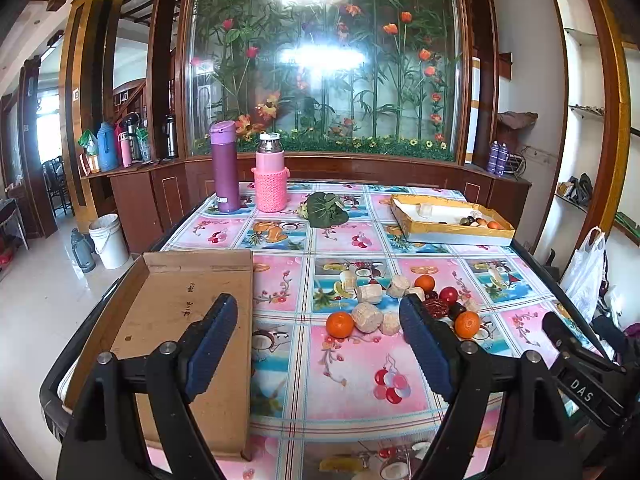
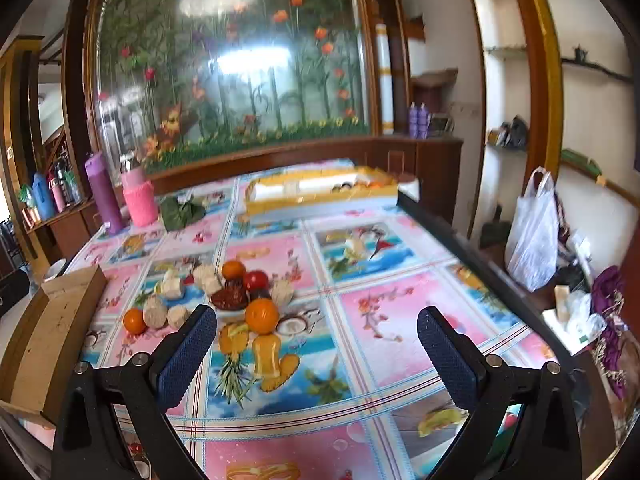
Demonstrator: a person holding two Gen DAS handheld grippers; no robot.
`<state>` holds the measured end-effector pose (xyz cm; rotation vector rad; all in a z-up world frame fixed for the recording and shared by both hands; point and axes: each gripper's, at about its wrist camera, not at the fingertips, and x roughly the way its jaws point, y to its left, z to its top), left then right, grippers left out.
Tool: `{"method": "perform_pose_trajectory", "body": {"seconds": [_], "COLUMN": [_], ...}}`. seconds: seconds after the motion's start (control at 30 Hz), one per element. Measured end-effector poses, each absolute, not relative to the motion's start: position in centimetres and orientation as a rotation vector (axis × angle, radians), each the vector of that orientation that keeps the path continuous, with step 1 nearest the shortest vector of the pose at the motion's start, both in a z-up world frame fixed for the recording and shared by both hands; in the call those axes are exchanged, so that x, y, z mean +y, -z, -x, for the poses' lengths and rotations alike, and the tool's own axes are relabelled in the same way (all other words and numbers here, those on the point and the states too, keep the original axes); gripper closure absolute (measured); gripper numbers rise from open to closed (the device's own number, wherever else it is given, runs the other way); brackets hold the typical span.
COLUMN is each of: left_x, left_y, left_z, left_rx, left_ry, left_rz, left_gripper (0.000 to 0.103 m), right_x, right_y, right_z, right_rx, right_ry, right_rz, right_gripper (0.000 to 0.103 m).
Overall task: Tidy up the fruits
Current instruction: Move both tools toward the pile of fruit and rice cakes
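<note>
A pile of fruit lies mid-table: oranges [image 1: 340,325] [image 2: 262,315], a red round fruit [image 1: 448,295] [image 2: 256,280], a dark red fruit [image 1: 436,308] [image 2: 230,298] and several pale foam-wrapped pieces [image 1: 367,317] [image 2: 155,314]. An empty brown cardboard tray [image 1: 180,320] [image 2: 52,332] sits at the near left. A yellow-rimmed box [image 1: 452,236] [image 2: 320,200] at the far right holds a few fruits. My left gripper [image 1: 318,300] hangs open over the table just short of the pile, nothing between its fingers. My right gripper [image 2: 317,314] is open too, right of the pile and holding nothing.
A purple flask [image 1: 225,168], a pink knit-sleeved bottle [image 1: 271,176] and a green leafy bundle [image 1: 326,210] stand at the far edge. The table's dark rim [image 2: 480,256] runs along the right, with a white plastic bag [image 2: 532,232] and clutter beyond it.
</note>
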<state>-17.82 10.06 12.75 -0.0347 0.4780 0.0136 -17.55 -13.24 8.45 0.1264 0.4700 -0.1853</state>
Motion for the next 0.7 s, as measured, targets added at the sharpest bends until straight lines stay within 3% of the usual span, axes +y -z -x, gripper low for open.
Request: {"method": "perform_pose_trajectory", "body": {"seconds": [0.2,0.4,0.7], "left_x": [10.2,10.2,10.2], "left_y": [-12.7,-13.3,-12.6], "left_z": [19.2,20.3,19.6], "left_rx": [0.463,0.408,0.441], "left_ry": [-0.024,-0.044,-0.029], "left_rz": [0.04,0.035,0.04], "left_gripper": [0.017,0.009,0.008], "right_x": [-12.9,-12.5,-12.0], "right_y": [-9.8,-9.3,-8.2], "right_z": [20.3,20.8,20.4], "right_rx": [0.345,0.333,0.358], "right_ry": [0.225,0.208,0.176], "right_rz": [-0.116,-0.113,-0.099], "right_gripper": [0.001,0.001,0.001]}}
